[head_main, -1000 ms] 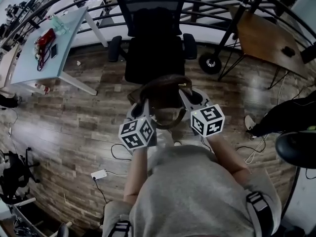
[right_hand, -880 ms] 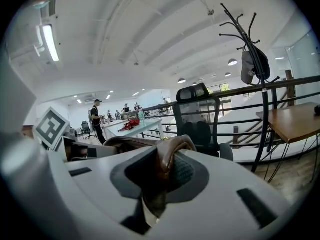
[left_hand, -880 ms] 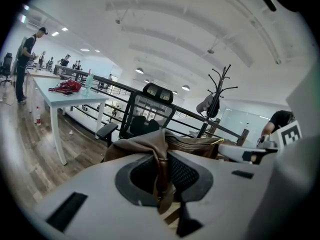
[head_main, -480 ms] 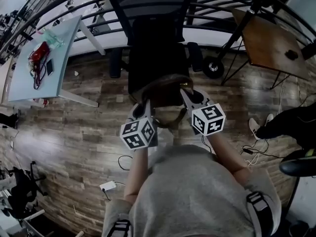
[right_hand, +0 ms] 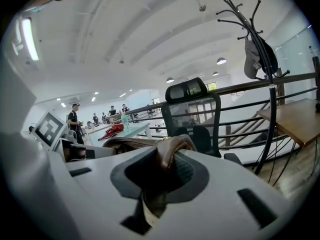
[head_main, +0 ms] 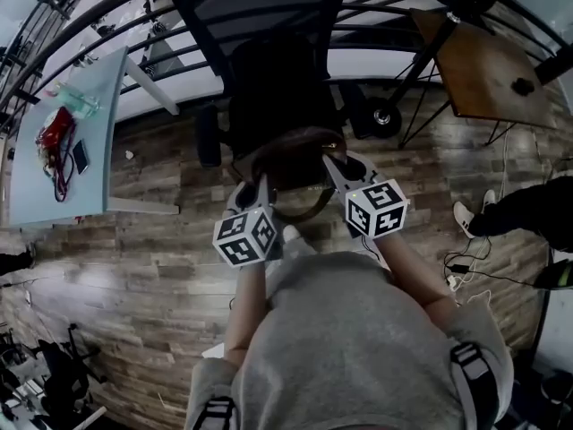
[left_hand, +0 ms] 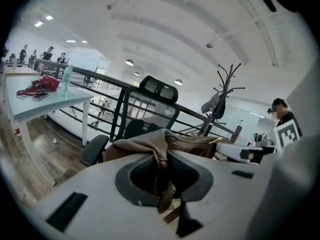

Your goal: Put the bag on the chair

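Note:
A brown leather bag [head_main: 294, 161] hangs between my two grippers, in front of a black office chair [head_main: 269, 70] and over the front edge of its seat. My left gripper [head_main: 260, 186] is shut on the bag's left end, where the strap [left_hand: 161, 171] is pinched between the jaws. My right gripper [head_main: 333, 168] is shut on the bag's right end [right_hand: 170, 151]. The bag's strap loop [head_main: 304, 213] dangles below toward me. Ahead in both gripper views stands the chair's mesh back [left_hand: 150, 109] [right_hand: 192, 114].
A pale blue table [head_main: 63, 141] with a red item and a bottle stands at the left. A wooden table [head_main: 488, 65] and a coat stand base [head_main: 383, 115] are at the right. A railing [head_main: 376, 7] runs behind the chair. Cables lie on the wood floor.
Both grippers have carried the bag forward toward the chair; the chair now lies closer and the bag overlaps its seat front. Both grips are unchanged.

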The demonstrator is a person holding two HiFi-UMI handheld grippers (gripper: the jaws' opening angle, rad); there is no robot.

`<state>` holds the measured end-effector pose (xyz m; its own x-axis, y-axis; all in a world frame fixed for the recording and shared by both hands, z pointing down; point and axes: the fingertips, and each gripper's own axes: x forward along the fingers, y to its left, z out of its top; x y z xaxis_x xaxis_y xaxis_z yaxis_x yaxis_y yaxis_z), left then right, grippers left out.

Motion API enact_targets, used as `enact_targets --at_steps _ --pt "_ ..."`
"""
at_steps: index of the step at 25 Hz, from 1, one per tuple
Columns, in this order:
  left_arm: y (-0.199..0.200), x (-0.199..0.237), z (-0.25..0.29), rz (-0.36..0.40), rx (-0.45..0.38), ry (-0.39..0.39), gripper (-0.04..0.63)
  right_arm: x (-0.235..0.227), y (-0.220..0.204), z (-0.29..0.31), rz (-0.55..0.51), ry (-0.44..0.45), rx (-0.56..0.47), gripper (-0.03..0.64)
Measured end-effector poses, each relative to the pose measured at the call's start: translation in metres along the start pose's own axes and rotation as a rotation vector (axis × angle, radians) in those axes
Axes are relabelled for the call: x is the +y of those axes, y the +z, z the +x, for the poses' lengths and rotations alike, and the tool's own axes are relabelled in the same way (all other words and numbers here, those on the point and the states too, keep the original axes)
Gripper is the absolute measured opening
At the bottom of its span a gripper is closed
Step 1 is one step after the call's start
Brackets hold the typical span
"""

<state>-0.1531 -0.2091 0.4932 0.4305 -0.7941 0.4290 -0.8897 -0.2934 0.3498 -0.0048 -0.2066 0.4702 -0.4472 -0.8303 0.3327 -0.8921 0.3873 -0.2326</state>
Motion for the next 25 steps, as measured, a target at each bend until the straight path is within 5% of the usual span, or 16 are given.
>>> enact_targets --at_steps 11,25 --pt "0.045 0.028 0.034 0.015 0.033 -0.068 0.040 -0.001 0.033 0.048 0.026 -0.078 0.002 0.044" --pt "0.051 0.049 0.095 0.020 0.065 -0.071 0.040 -0.039 0.030 0.102 0.038 -0.094 0.049 0.044"
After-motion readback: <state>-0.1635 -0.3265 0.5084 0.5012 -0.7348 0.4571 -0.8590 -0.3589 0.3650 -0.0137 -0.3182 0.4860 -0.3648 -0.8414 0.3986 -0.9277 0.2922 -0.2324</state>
